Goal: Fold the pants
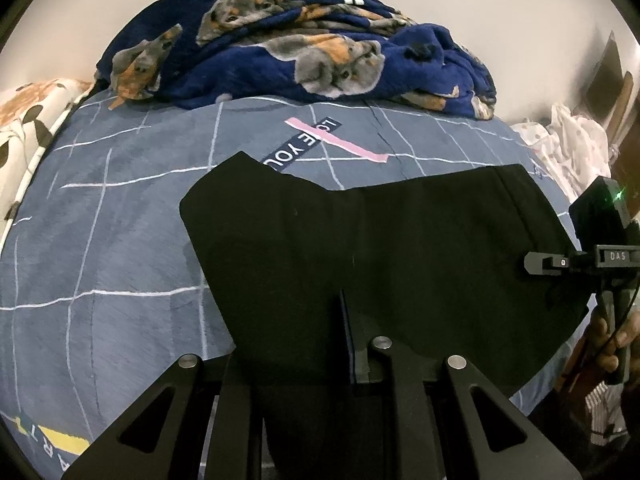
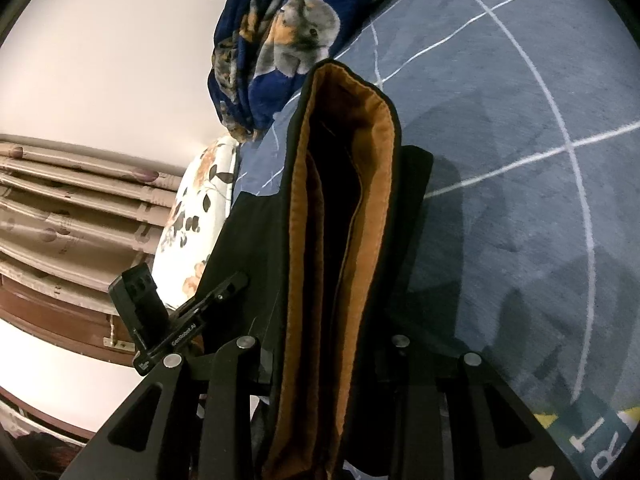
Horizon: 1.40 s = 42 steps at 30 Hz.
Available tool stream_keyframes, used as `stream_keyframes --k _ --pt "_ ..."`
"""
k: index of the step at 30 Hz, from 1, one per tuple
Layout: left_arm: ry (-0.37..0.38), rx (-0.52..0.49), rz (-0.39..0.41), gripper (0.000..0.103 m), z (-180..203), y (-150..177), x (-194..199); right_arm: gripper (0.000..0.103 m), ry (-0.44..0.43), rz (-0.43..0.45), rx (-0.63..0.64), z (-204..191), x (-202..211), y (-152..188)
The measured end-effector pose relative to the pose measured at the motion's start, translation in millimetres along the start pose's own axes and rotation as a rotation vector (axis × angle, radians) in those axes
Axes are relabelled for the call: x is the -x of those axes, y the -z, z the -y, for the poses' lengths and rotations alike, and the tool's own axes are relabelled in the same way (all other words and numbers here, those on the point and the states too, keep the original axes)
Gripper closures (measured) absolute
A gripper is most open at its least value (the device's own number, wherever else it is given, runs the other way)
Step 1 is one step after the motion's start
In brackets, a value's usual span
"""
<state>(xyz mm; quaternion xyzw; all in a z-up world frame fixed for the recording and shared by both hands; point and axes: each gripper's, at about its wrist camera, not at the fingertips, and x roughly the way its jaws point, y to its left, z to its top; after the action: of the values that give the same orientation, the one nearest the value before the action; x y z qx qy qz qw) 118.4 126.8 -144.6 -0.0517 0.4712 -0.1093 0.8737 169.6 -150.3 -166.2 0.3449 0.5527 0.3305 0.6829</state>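
We list the pants [image 1: 380, 248]: matt black woven cloth, smooth; their lining [image 2: 360, 216] a soft, matt tan fabric. Bed cover [image 1: 120, 248]: matt blue-grey cloth, faintly brushed, with printed white lines. Blanket [image 1: 304, 48]: thick plush fleece, navy, dog print. Pillow [image 1: 28, 128]: smooth floral cotton-like cloth. Left gripper [image 1: 304, 364] and right gripper [image 2: 324, 360]: matt black plastic-looking arms with bright metal pins. Curtain [image 2: 72, 208]: slightly glossy fabric.

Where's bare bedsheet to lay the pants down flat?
Bare bedsheet lies left of the black pants, out to the floral pillow. A narrower strip runs between the pants and the dog-print blanket, around the pink label. Crowded on the right: the right tongs and pale spotted fabric sit there.
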Motion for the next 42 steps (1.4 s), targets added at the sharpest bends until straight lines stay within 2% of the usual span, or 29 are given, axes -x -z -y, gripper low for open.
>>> stream_keyframes --k 10,21,36,42 --pt "0.003 0.044 0.006 0.087 -20 -17 -2 0.074 -0.040 -0.008 -0.010 -3 -12 -16" --pt "-0.018 0.069 0.020 0.087 -37 -38 -11 0.074 -0.033 -0.023 0.015 -8 -28 -43" --pt "-0.025 0.089 0.046 0.087 -44 -47 -4 0.074 -0.053 -0.008 0.019 -13 -28 -46" --pt "-0.042 0.091 0.033 0.087 -48 -44 -6 0.074 -0.060 -0.014 0.009 -11 -36 -46"
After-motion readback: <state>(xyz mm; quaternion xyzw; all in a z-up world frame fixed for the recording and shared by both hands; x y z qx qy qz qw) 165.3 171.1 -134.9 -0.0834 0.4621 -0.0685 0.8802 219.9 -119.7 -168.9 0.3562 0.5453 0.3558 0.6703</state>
